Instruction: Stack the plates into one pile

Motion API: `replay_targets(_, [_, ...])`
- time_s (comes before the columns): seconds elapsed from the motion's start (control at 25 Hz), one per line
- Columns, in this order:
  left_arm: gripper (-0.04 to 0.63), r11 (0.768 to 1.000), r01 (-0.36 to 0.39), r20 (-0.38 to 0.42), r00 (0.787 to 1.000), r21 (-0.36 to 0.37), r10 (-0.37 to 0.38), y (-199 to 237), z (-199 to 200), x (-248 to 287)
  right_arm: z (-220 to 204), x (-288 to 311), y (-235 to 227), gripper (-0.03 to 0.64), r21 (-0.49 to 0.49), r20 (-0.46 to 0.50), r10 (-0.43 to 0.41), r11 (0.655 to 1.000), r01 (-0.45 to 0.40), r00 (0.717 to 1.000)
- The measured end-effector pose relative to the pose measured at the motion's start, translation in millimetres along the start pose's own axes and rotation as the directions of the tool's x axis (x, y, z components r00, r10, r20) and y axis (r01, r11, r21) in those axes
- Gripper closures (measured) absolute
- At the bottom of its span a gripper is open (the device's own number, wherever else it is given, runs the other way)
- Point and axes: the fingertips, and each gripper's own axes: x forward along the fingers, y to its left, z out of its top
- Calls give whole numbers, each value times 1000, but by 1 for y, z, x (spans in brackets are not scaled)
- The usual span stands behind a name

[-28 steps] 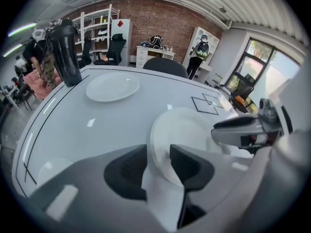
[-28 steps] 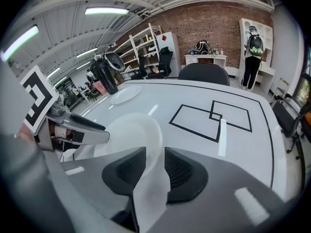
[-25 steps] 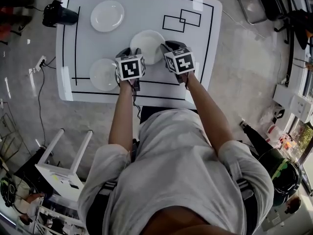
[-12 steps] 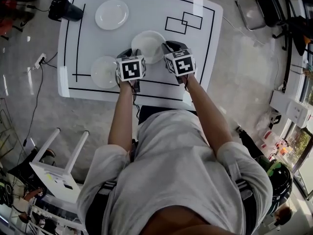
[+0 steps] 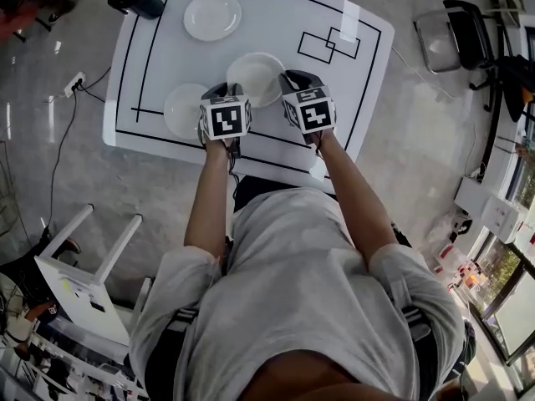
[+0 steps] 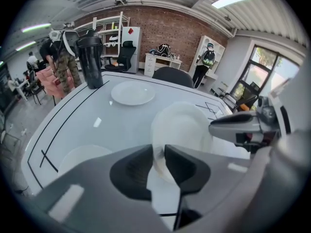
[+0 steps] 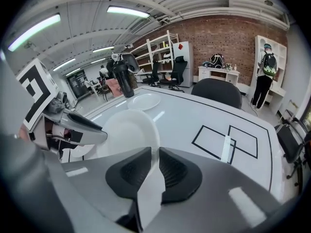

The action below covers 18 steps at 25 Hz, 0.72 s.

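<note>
So far nothing is stacked: the far plate [image 5: 212, 15] sits upper left of the head view and the near plate [image 5: 182, 109] centre left, well apart. My left gripper [image 6: 156, 154] and right gripper [image 7: 155, 157] are closing on opposite rims of the centre plate [image 5: 253, 75], which looks tilted off the table [image 5: 334, 98]. Both placements remain.

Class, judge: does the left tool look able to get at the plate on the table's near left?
Probably not yet: the left tool is busy, jaws closing on the middle plate. Otherwise the near-left plate lies beside it, nothing between.
</note>
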Motion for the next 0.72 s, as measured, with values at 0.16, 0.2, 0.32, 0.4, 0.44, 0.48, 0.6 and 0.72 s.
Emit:
replay_targets(0.16, [518,998,-32,21,999,-56,33,19,-6,-13,13,5,21,565,-60,21,30,998,-28,999])
replay_targets(0.2, [518,997,-38,25,999,-70,39,23,-8,-17,16,5,27,565,-73,24,36,997,-34,999])
replay_targets(0.32, [520,994,-55,32,998,-97,58,33,-14,-25,24,5,40,566,-118,30,52,992,-48,998])
replay_targets(0.4, [520,992,-64,36,997,-111,69,37,-16,-30,27,4,47,566,-142,31,62,988,-57,998])
replay_targets(0.44, [520,991,-68,39,997,-119,73,39,-17,-33,28,3,49,566,-151,31,66,987,-61,997])
replay_targets(0.48, [520,989,-70,41,996,-128,76,40,-19,-36,29,2,52,566,-159,31,71,985,-65,997])
replay_targets(0.6, [520,985,-79,47,995,-151,87,47,-24,-42,31,4,62,566,-177,30,88,981,-81,996])
replay_targets(0.72, [520,980,-91,39,994,-176,99,55,-34,-47,31,7,75,566,-193,27,107,976,-100,994])
